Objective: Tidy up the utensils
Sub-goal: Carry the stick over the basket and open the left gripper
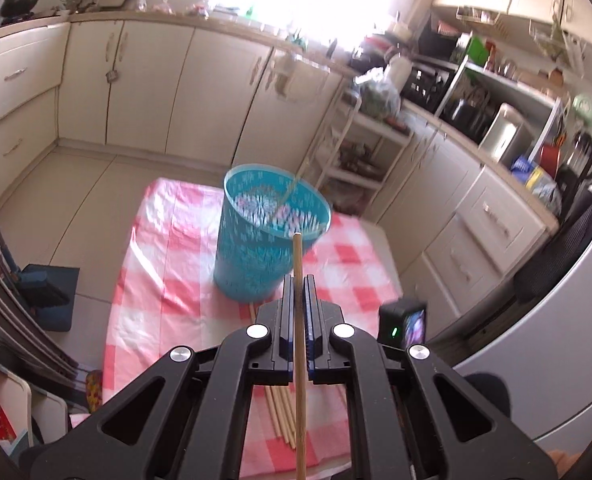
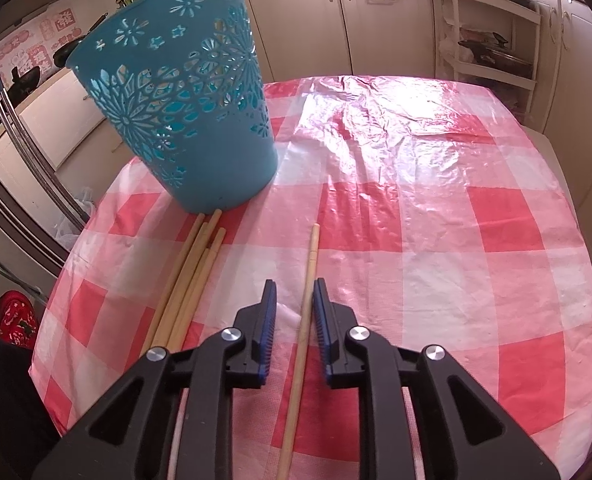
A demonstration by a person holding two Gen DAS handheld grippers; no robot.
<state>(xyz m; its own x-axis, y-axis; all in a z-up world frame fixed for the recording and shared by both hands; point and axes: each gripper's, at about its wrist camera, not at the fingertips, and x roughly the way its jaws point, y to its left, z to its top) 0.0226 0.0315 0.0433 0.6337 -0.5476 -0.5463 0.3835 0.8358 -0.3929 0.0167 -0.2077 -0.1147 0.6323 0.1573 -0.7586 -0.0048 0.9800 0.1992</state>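
Wooden chopstick (image 2: 302, 332) between parted right jaws

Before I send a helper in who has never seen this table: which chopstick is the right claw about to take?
On the red-checked tablecloth, look right of the blue cut-out basket. A bundle of chopsticks lies fanned at its base. The single chopstick lies apart to their right, alone between the open right claw fingers.
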